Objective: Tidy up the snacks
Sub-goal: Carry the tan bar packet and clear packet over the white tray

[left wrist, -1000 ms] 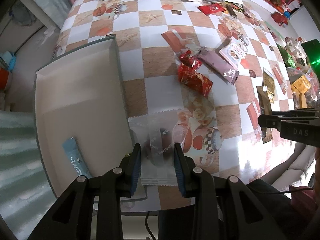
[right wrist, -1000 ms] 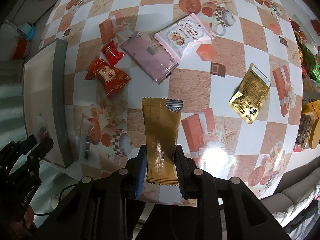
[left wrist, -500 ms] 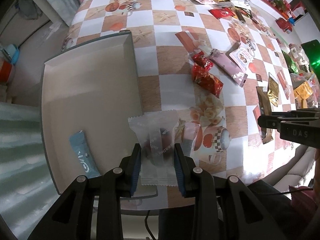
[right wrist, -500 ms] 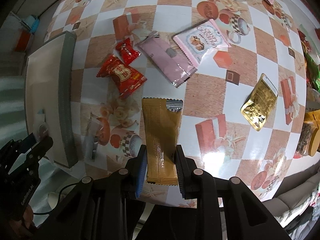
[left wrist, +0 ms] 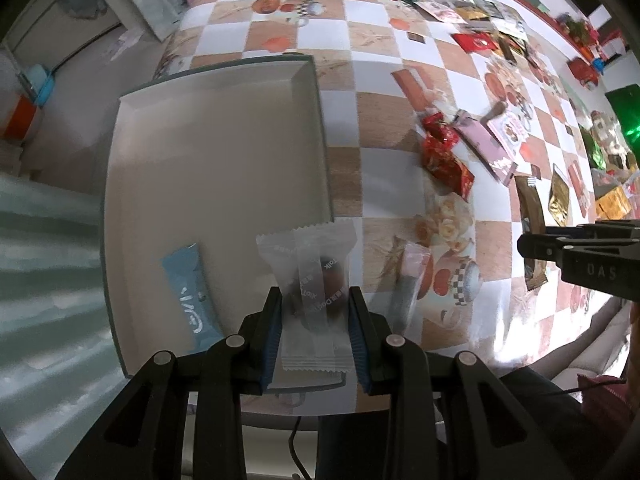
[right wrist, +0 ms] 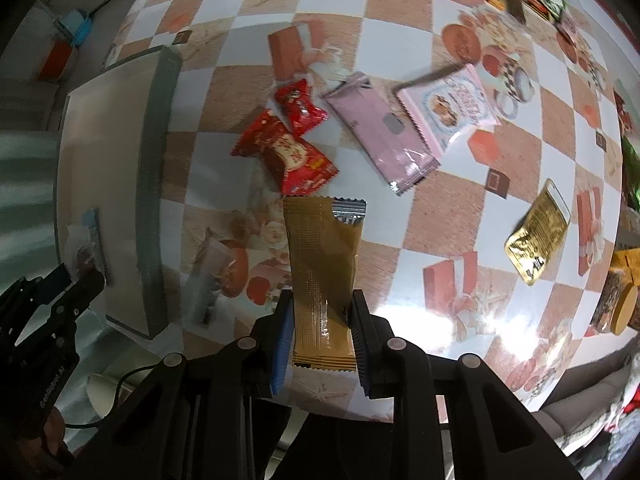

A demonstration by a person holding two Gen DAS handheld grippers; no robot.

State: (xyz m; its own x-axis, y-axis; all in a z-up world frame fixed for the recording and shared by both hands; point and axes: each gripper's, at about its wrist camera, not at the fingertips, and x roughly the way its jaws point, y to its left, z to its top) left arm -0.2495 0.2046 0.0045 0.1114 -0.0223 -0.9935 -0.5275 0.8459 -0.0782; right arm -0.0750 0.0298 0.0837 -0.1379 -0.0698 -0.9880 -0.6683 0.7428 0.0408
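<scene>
Checkered oilcloth table (right wrist: pixel 400 208) bears scattered snack packets (right wrist: pixel 380 136).

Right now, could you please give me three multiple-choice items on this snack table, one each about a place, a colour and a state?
1. Where does the light blue snack packet lie?
A. inside the shallow grey cardboard box
B. on the checked tablecloth
C. under the blue cloth

2. What colour is the long flat wrapper in the right gripper?
A. pink
B. golden brown
C. green

3. How does the left gripper stand?
A. open and holding nothing
B. shut on a red candy
C. shut on the translucent white snack packet

Answers: 1 A, the blue packet rests on the box floor. 2 B, the wrapper between the fingers is golden brown. 3 C, both fingers press the translucent packet's sides.
</scene>
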